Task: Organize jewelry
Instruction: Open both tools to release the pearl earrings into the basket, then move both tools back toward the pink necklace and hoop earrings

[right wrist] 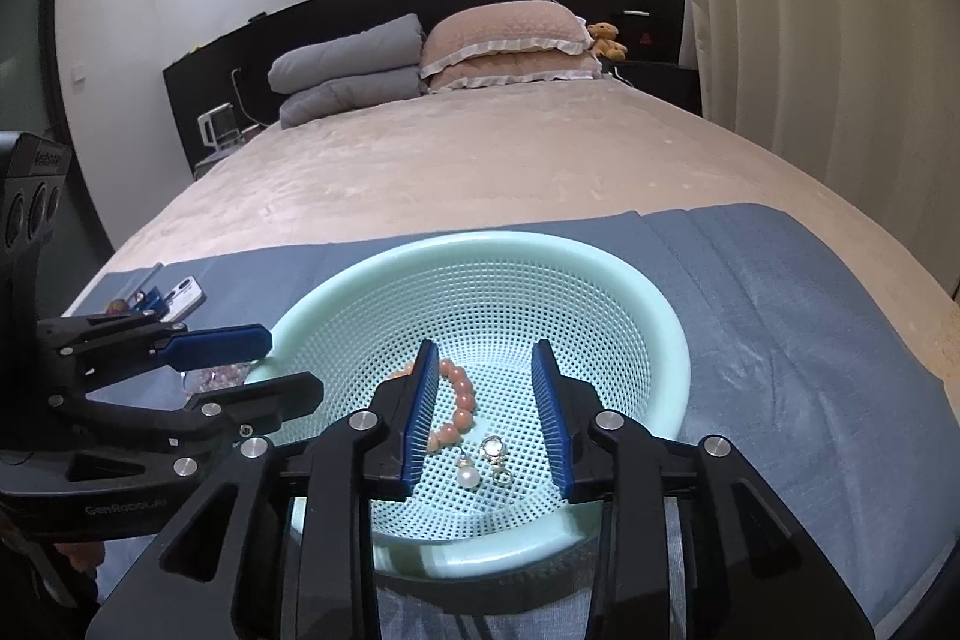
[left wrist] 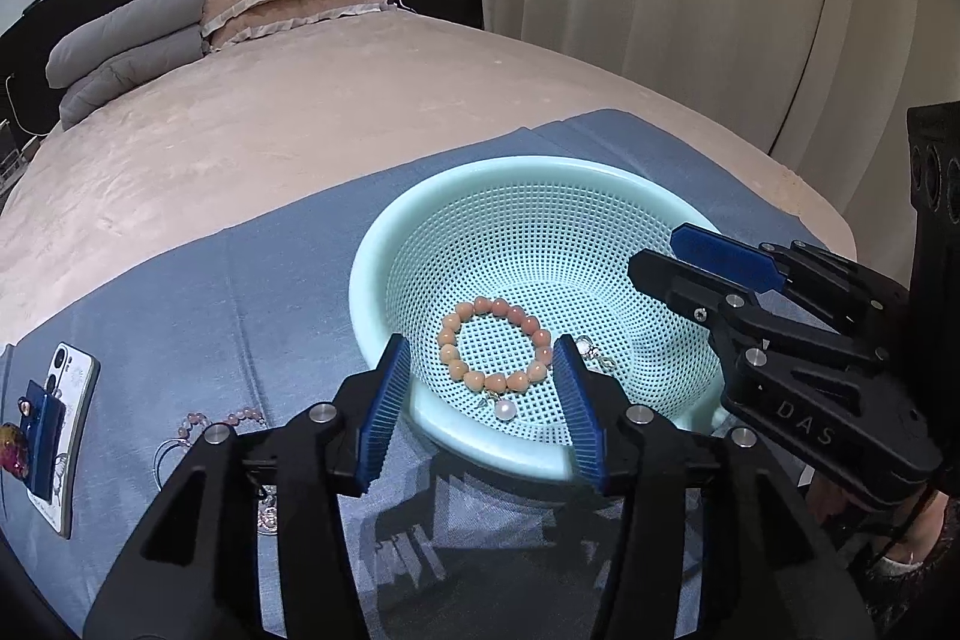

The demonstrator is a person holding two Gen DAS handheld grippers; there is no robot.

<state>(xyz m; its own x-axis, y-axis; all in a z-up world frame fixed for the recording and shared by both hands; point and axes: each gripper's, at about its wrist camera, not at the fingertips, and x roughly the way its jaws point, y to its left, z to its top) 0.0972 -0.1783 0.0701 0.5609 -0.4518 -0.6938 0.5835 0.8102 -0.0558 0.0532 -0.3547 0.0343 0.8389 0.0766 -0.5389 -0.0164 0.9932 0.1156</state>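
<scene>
A mint perforated basket (left wrist: pixel 384 244) (right wrist: pixel 672 328) sits on a blue cloth on the bed. In it lie a pink bead bracelet (left wrist: pixel 489 310) (right wrist: pixel 462 394) with a pearl charm (left wrist: pixel 505 408) (right wrist: pixel 468 475) and small silver earrings (right wrist: pixel 493 447) (left wrist: pixel 591 349). My left gripper (left wrist: pixel 482 412) is open and empty over the basket's near rim. My right gripper (right wrist: pixel 487 421) is open and empty over the basket, and shows at the right in the left wrist view (left wrist: pixel 678 256). A second pale bead bracelet (left wrist: pixel 222 421) lies on the cloth left of the basket.
A phone (left wrist: pixel 63 412) with a blue clip and a round trinket lies at the cloth's left end. Silver rings or chains (left wrist: pixel 267 511) lie beside the pale bracelet. Pillows (right wrist: pixel 504 46) and a folded grey quilt (right wrist: pixel 342 70) are at the headboard. A curtain (right wrist: pixel 840 40) hangs on the right.
</scene>
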